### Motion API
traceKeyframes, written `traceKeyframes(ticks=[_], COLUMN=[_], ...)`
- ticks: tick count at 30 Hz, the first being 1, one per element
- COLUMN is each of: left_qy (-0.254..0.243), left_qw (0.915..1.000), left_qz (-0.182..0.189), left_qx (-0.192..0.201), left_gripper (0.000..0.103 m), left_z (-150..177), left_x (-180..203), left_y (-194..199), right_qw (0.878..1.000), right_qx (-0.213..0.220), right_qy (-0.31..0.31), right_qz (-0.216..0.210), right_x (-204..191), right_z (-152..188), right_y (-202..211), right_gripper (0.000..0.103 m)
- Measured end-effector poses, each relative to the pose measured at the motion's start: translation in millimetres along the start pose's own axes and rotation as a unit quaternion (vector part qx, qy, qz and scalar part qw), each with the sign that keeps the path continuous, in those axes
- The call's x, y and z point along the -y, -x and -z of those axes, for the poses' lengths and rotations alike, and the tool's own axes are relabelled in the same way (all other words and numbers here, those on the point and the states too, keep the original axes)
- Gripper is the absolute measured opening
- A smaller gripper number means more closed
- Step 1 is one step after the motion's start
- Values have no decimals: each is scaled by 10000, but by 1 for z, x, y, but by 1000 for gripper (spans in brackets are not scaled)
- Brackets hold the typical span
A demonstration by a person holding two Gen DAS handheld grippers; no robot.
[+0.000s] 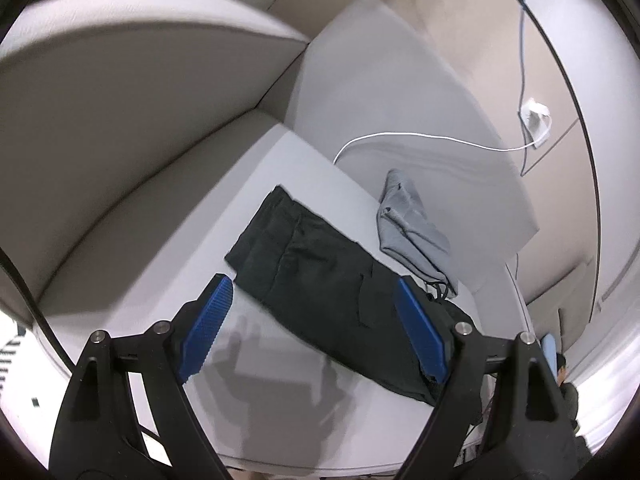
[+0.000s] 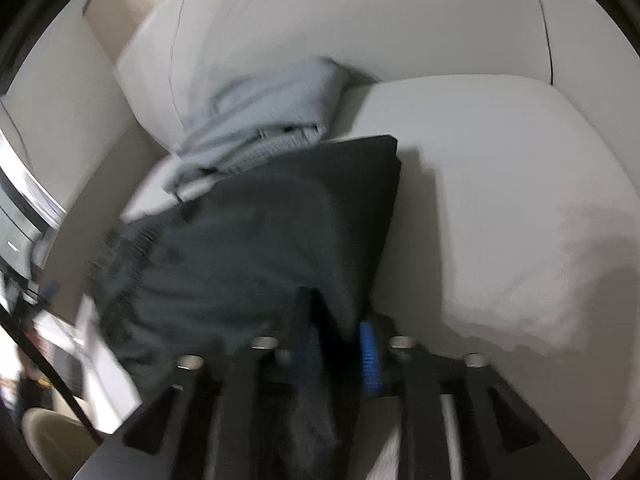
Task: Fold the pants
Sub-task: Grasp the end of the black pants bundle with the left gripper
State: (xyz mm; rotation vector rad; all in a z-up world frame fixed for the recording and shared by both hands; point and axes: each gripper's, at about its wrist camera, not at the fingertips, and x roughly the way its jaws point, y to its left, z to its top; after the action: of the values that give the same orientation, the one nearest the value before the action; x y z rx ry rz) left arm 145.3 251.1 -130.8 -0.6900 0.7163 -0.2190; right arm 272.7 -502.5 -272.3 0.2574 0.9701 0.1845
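Note:
Dark pants (image 1: 320, 276) lie folded lengthwise on a light sofa seat (image 1: 280, 184). My left gripper (image 1: 312, 292) is open and empty, held above the pants, its blue pads on either side of them. In the right wrist view the same dark pants (image 2: 256, 240) fill the middle, and my right gripper (image 2: 340, 344) is shut on their near edge, lifting the cloth. One blue pad (image 2: 368, 356) shows beside the pinched fabric. The view is blurred by motion.
A folded grey garment (image 1: 408, 220) lies beyond the dark pants, also in the right wrist view (image 2: 260, 120). A white cable (image 1: 420, 136) runs across the sofa cushion to a charger (image 1: 534, 114). The sofa backrest (image 2: 360, 20) rises behind.

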Motion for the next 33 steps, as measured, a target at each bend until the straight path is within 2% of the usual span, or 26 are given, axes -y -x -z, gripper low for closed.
traceKeyframes(ticks=[2,5,7,9,10,11,13,16,18,22,26,33], left_qy=[101,403,806,1181,1314,1450,1673,1931,2028,2332,2393,2620], left_qw=[9999,9981,9951,9907,9887,9865,9825,9766,9753,9696,9684,9629], left_qz=[-115,-335,-158,89,179,240,310,426,431,242,-65,-154], left_qx=[-52,-332,-550,-669,-696,-724,-764,-849,-761,-705,-695,-631], left_gripper=[80,80,80,80,80,80,80,80,80,80,80,79], left_z=[5,14,21,27,29,30,32,31,27,18,11,1], left_x=[-7,-23,-36,-48,-52,-56,-63,-68,-67,-67,-55,-50], left_y=[-4,-17,-28,-39,-44,-50,-61,-79,-87,-103,-120,-140], right_qw=[9992,9914,9806,9731,9688,9643,9541,9437,9467,9636,9639,9731], right_qx=[50,22,313,597,763,926,1107,1261,1368,1423,1450,1405], right_qy=[326,875,1237,1503,1636,1773,2090,2249,2119,1654,1485,1082], right_qz=[226,970,1488,1640,1699,1736,1840,2074,2006,1546,1668,1473], right_x=[-11,-27,-41,-56,-65,-73,-92,-110,-118,-118,-110,-94], right_z=[1,-3,-5,-4,-2,1,8,17,19,21,22,18], right_y=[2,14,38,63,76,88,108,124,135,153,158,158], right_gripper=[56,58,58,68,79,84,84,84,84,84,84,84])
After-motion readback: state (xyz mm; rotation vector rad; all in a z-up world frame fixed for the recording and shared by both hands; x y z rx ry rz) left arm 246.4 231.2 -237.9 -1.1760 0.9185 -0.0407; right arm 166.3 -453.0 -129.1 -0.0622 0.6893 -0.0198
